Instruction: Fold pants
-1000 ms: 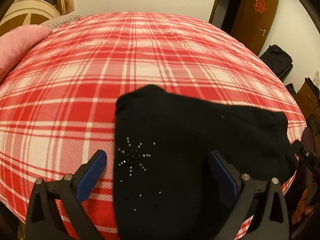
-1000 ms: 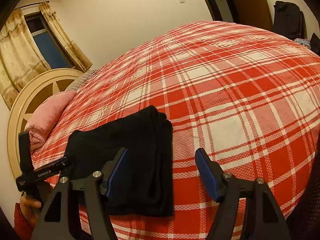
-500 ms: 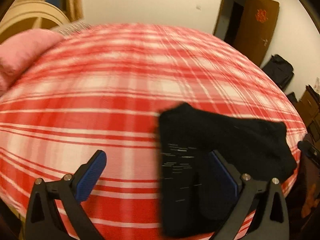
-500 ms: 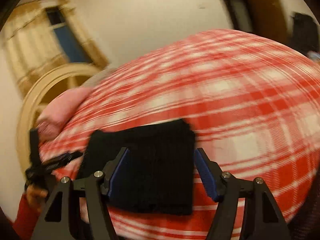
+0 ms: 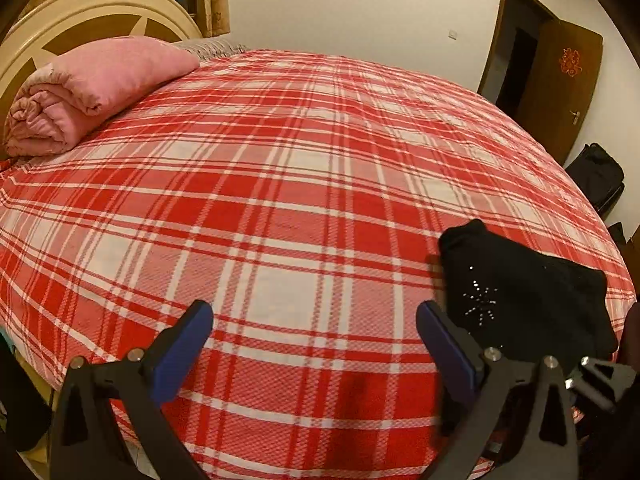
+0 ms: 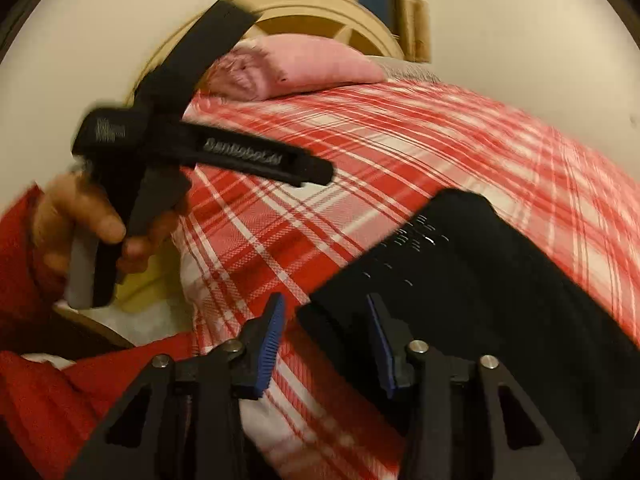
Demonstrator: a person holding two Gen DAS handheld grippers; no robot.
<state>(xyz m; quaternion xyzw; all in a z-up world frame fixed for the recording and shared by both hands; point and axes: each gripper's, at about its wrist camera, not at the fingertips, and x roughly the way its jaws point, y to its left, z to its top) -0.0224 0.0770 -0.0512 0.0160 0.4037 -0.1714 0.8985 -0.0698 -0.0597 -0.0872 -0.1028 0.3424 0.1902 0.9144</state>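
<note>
The folded black pants [image 5: 524, 292] with a small sparkly star pattern lie on the red plaid bed near its front right edge. My left gripper [image 5: 312, 344] is wide open and empty, over bare bedspread to the left of the pants. In the right wrist view the pants [image 6: 480, 280] lie just ahead and to the right. My right gripper [image 6: 326, 340] is partly open, its fingers at the near left corner of the pants, gripping nothing. The left gripper body and the hand holding it show in the right wrist view [image 6: 168, 152].
A rolled pink blanket [image 5: 88, 88] lies by the cream headboard [image 5: 92, 20] at the far left. A brown door [image 5: 560, 88] and a black bag [image 5: 596, 176] stand beyond the bed at right. The bed edge [image 5: 280, 440] runs close below the grippers.
My left gripper swung left off the pants, which now sit at its right. My right gripper turned left toward the headboard and its jaws narrowed; the pants now lie at its right.
</note>
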